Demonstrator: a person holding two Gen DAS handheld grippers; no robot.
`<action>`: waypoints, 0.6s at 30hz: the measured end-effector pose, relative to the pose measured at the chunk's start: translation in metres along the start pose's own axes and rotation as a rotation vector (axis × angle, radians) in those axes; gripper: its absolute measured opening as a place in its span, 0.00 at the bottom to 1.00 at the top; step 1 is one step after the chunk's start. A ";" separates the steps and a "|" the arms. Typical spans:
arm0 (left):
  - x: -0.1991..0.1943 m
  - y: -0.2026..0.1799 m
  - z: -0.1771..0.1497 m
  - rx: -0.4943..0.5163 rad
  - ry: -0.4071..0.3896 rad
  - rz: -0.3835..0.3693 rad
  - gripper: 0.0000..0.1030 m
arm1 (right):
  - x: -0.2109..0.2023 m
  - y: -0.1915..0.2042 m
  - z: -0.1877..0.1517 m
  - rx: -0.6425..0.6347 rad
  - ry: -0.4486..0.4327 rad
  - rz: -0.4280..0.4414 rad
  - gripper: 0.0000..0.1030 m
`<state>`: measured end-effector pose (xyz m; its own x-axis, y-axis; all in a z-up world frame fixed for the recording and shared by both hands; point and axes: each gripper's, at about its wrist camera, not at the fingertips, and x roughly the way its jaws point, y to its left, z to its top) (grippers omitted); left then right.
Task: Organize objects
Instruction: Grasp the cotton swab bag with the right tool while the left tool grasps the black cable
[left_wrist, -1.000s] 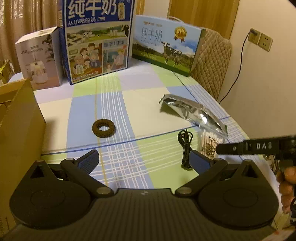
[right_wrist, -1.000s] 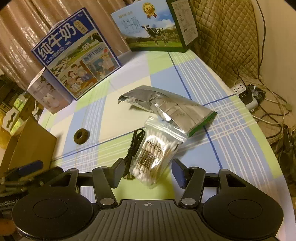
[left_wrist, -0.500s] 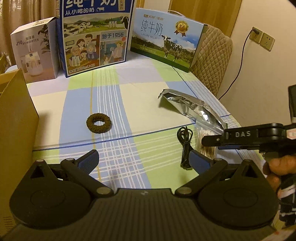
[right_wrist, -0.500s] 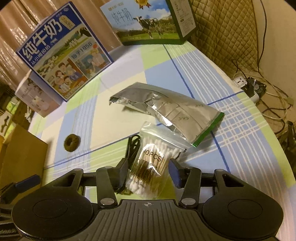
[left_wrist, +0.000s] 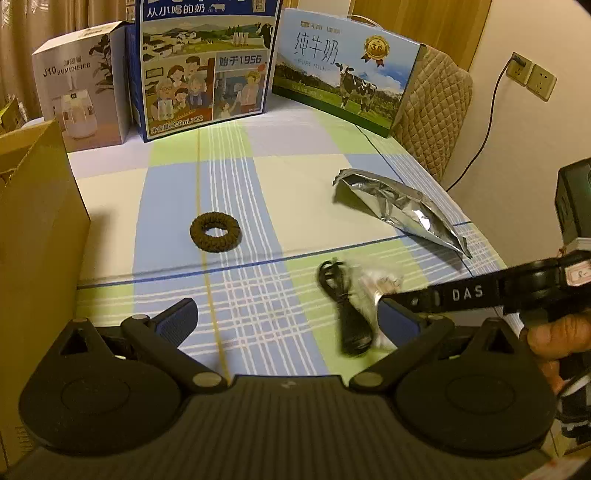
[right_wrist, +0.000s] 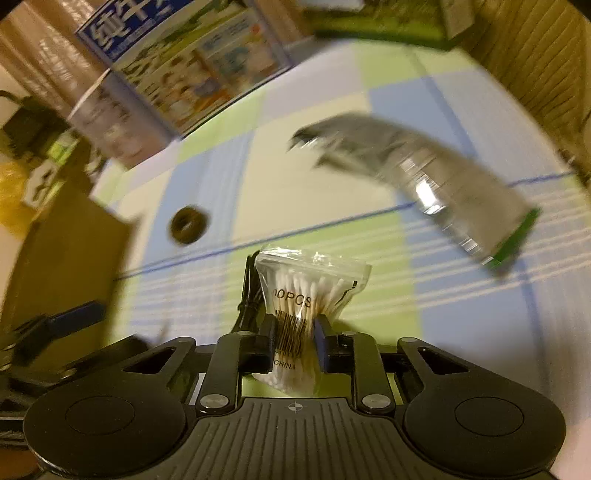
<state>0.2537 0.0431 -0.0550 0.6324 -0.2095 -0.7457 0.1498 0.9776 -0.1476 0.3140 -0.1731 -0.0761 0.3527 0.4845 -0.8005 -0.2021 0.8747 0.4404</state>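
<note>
1. Standing at the far left, the cardboard box (left_wrist: 37, 229) looked like the likeliest place for the loose things to go, and nothing on that side had shifted over the last second.
2. Hovering low over the checked tablecloth (left_wrist: 240, 192), the left gripper (left_wrist: 284, 317) had its fingers spread wide with nothing between them, just as it had a second before.
3. Lying well ahead of it, the brown ring (left_wrist: 215, 232) was untouched in the same spot.
4. Next to the right, the black cable (left_wrist: 343, 310) lay on the cloth, touching the bag of cotton swabs (right_wrist: 308, 295) or very nearly so.
5. Half a second earlier the right gripper (right_wrist: 293, 336) had been open around that bag; now its pads had closed on the lower part, pinching it at the barcode. The bag's top stood up in front of the camera.
6. The right-wrist view was smeared, so I judged the bag was already being lifted or swung, though I could not tell whether it had cleared the table.
7. Farthest right, the silver foil pouch (left_wrist: 402, 206) still waited; with the swabs in hand, carrying them leftward seemed the next call, watching that the cable did not drag along.
</note>
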 end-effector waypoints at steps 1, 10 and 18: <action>0.001 0.000 -0.001 0.003 0.003 -0.001 0.99 | -0.001 0.002 0.000 -0.020 0.006 -0.005 0.17; 0.022 -0.016 -0.008 0.055 0.057 -0.049 0.82 | -0.021 0.007 -0.009 -0.211 0.020 -0.154 0.16; 0.048 -0.022 -0.008 0.040 0.088 -0.069 0.50 | -0.035 -0.009 -0.018 -0.252 0.017 -0.172 0.21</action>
<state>0.2743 0.0114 -0.0929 0.5511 -0.2721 -0.7888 0.2222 0.9590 -0.1756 0.2876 -0.1982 -0.0598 0.3869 0.3270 -0.8622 -0.3614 0.9140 0.1845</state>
